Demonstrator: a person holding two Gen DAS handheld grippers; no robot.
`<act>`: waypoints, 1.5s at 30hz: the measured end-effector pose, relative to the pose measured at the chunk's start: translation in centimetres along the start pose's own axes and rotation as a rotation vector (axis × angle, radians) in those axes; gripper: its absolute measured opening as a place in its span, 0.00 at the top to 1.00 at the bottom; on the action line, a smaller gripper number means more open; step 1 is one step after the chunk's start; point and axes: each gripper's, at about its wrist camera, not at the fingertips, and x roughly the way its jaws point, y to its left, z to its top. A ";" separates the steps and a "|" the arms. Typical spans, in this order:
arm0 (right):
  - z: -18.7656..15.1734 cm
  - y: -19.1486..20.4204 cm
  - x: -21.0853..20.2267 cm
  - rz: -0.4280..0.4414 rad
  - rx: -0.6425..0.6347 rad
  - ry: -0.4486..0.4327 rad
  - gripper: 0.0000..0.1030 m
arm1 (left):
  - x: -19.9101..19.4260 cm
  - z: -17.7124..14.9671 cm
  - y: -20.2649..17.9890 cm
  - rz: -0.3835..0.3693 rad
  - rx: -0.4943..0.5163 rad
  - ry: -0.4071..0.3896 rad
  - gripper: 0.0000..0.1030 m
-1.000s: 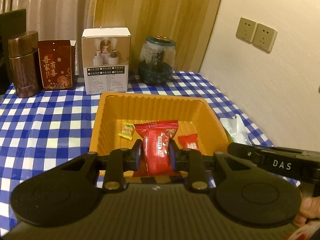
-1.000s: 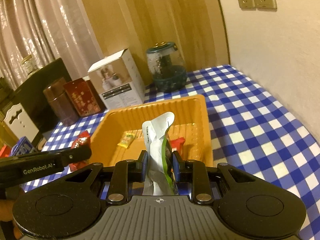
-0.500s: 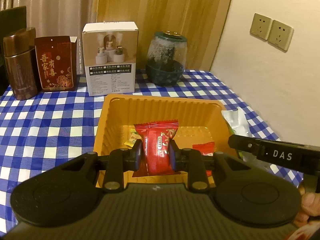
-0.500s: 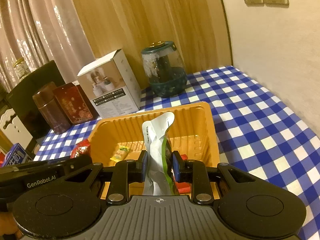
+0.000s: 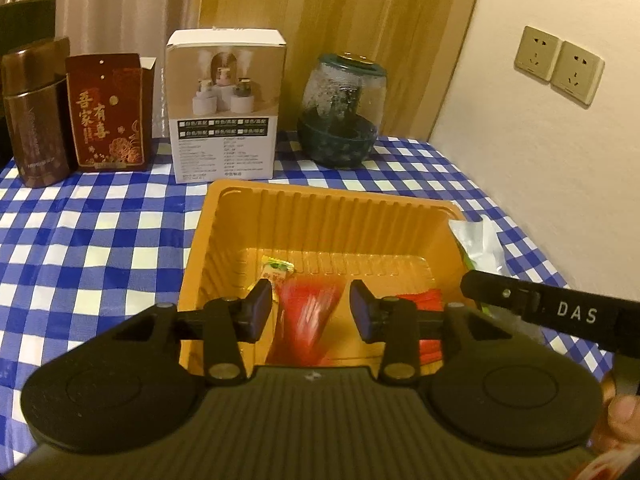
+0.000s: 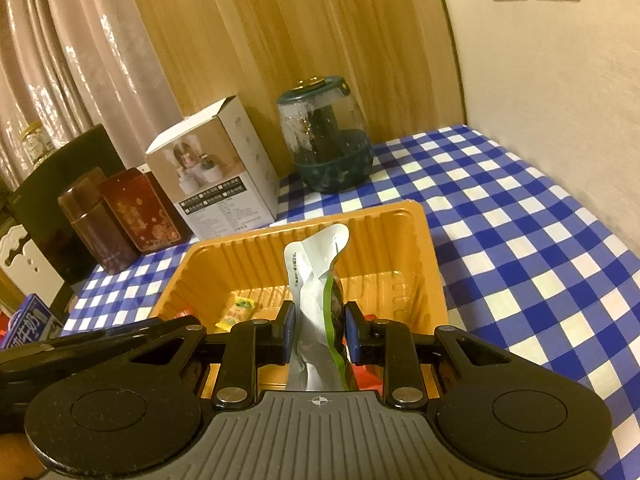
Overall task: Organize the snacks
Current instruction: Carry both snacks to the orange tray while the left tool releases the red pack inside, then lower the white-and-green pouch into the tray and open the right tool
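The left gripper (image 5: 311, 307) is now standing open, having let go of the red snack packet (image 5: 306, 322), which is dropping, blurred, into the orange tray (image 5: 320, 200) on the bench (image 5: 80, 240). The right gripper (image 6: 318, 332) is still clamping the white-and-green pouch (image 6: 316, 276) above the tray, likely next for placing.

white box (image 5: 225, 108) | glass jar (image 5: 343, 112) | red carton (image 5: 107, 114) | brown canister (image 5: 36, 114) | wall sockets (image 5: 559, 65)
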 end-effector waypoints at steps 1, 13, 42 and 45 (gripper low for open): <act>0.0 -0.1 0.0 -0.002 0.004 0.000 0.75 | -0.1 0.0 0.1 0.003 0.000 0.003 0.63; 0.5 -0.1 -0.5 0.005 0.030 -0.045 0.75 | -0.8 0.1 0.1 0.002 0.009 -0.002 0.62; 0.2 -1.4 0.0 0.044 0.098 -0.101 0.20 | -0.7 -0.1 0.6 0.008 0.008 0.010 0.62; 0.3 -1.7 -0.2 0.030 0.106 -0.103 0.20 | -0.8 -0.1 0.6 0.009 0.008 0.010 0.62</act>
